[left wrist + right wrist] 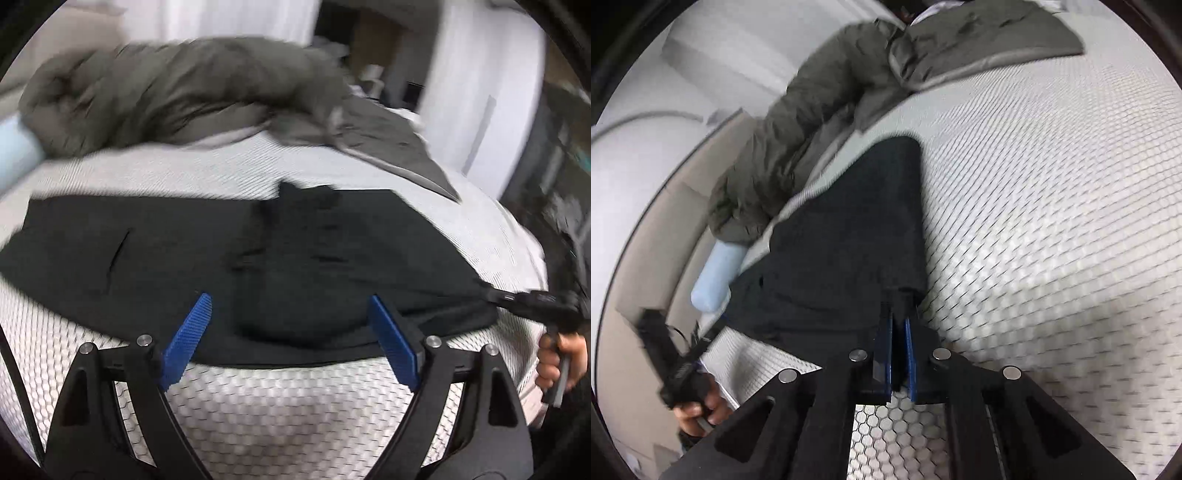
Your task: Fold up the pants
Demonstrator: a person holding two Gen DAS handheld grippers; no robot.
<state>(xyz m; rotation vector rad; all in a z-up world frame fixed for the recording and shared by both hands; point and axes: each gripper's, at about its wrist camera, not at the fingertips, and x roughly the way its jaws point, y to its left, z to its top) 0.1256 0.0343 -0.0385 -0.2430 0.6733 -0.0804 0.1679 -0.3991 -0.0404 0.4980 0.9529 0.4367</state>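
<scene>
Right tool (899, 321) pinches black pants (846, 236) stretching lengthwise away across mattress (1052, 206).

The mattress (1052, 221) lies bare and passable to the right of the black pants (842, 236). Behind them a bunched grey duvet (177, 92) blocks the far edge (a pale blue pillow (716, 269) lies beside it).

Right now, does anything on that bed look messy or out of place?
Yes: a grey-green blanket lies bunched in a heap along the far side of the mattress, one corner trailing out flat. The black pants lie mostly flat, with a small rumpled patch mid-cloth.
</scene>
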